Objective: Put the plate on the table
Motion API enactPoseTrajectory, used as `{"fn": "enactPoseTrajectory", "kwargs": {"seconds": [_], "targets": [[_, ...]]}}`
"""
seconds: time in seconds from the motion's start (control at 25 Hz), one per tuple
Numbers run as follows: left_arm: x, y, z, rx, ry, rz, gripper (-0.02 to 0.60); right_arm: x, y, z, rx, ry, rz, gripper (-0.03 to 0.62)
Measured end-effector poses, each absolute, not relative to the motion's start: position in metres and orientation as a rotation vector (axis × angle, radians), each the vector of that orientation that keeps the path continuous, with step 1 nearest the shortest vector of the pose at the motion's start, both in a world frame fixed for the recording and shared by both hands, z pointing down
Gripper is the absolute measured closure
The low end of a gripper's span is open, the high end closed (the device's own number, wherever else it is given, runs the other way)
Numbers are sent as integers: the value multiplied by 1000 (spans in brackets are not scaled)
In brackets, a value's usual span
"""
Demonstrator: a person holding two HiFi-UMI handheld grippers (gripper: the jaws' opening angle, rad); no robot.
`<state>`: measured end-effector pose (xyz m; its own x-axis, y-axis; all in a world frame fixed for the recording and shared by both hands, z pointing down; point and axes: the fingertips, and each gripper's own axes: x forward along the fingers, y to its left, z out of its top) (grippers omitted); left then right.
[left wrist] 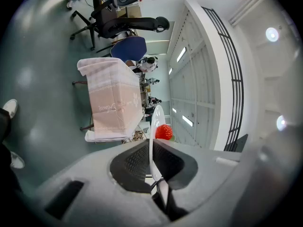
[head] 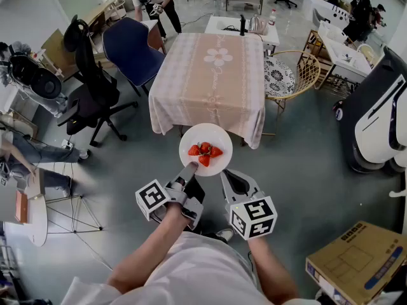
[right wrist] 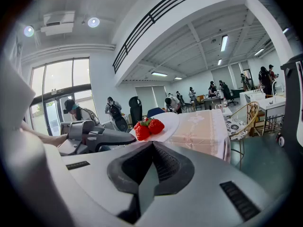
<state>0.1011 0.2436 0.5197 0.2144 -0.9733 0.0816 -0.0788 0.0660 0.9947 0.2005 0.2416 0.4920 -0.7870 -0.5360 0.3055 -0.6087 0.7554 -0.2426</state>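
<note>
A white plate (head: 206,131) with several strawberries (head: 205,151) hangs in the air just short of the near edge of the table with the pink cloth (head: 210,75). My left gripper (head: 191,168) is shut on the plate's near-left rim. In the left gripper view the plate (left wrist: 156,119) stands edge-on between the pads, with a strawberry (left wrist: 164,132) beside it and the table (left wrist: 113,98) beyond. My right gripper (head: 227,173) is shut on nothing, just under the plate's near-right rim. The right gripper view shows the plate (right wrist: 165,126) past its closed tips (right wrist: 151,148).
A black office chair (head: 95,88) and a blue chair (head: 130,46) stand left of the table. A wicker chair (head: 289,75) is at its right. A white machine (head: 378,116) and a cardboard box (head: 359,262) are on the right. People stand at the back.
</note>
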Motion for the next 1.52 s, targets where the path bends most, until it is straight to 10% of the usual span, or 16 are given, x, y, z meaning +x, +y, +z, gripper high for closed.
{"fn": "enactPoseTrajectory", "kwargs": {"seconds": [1.52], "targets": [[-43,126,539,1260,-1036,-914,568,63,130,495,1027,-2597,498,589]]}}
